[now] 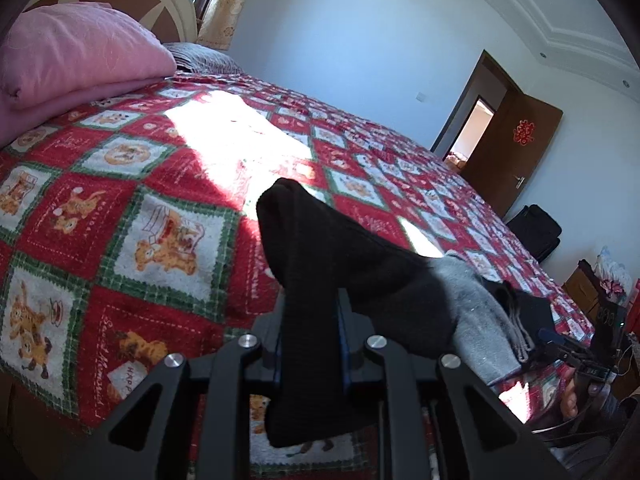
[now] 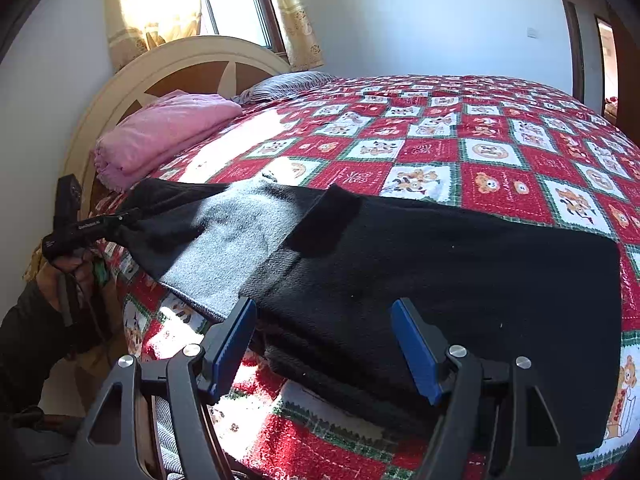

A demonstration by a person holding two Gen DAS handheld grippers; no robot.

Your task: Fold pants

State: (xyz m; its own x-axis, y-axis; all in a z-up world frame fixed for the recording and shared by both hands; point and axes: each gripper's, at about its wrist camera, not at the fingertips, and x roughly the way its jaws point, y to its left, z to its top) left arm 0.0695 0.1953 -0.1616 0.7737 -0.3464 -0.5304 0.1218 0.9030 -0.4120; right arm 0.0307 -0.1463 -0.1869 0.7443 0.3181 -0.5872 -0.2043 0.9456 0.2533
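You have a bed with a red, white and green checked bedspread [image 2: 460, 148] printed with bears, sunlit in patches. At its far left a folded pink blanket [image 2: 168, 132] lies against the rounded cream and brown headboard [image 2: 192, 60], with a striped grey pillow [image 2: 288, 82] just beside it. Behind the headboard you see a window [image 2: 236, 4] with yellow curtains [image 2: 296, 16]. Far right, a brown door [image 1: 516, 148] stands open, a red paper ornament [image 1: 523, 131] on it.

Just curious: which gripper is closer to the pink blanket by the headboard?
Left. The left gripper, shut on the pants, is just below the pink blanket. The right gripper hangs open over the pants farther down the bed.
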